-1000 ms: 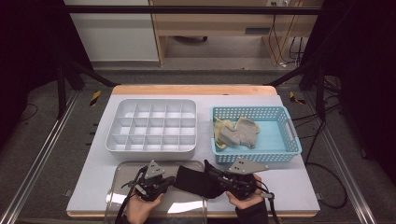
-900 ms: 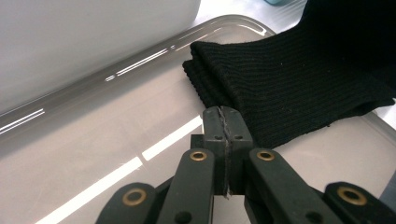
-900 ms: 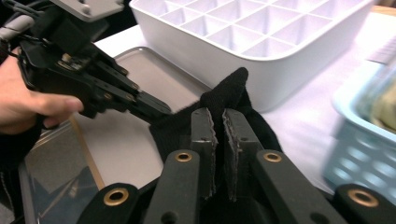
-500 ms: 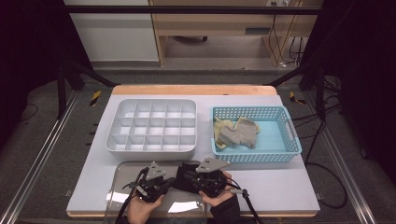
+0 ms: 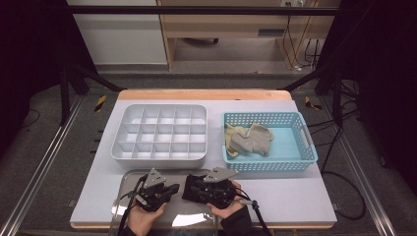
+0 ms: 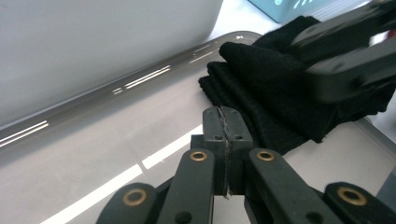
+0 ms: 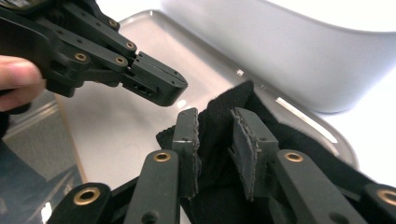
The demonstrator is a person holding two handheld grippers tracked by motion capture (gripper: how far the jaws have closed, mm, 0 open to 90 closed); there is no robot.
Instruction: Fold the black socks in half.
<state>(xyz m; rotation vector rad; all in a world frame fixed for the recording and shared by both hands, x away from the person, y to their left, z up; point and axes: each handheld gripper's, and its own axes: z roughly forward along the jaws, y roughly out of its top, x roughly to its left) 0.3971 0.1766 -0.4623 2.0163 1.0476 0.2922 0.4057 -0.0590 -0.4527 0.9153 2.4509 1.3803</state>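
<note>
A black cloth (image 7: 223, 105) lies folded on a shiny metal tray (image 5: 169, 219) at the table's front edge. My right gripper (image 7: 214, 135) stands over it with a fold of the cloth rising between its pads (image 7: 246, 142). Its jaws have just been opening, and the pads no longer squeeze the fabric. In the high view the right gripper (image 5: 196, 189) points left toward the left gripper (image 5: 172, 189). My left gripper (image 6: 223, 122) is shut with nothing in it, its tip just short of the black cloth (image 6: 275, 88).
A white compartment tray (image 5: 160, 156) stands behind the metal tray. To its right, a blue basket (image 5: 268, 164) holds beige and grey cloths (image 5: 251, 140). The grey table top (image 5: 295, 196) is bare at the front right.
My right gripper has carried the black cloth leftward onto the metal tray, close to the left gripper, and its jaws have parted. The left gripper has stayed put.
</note>
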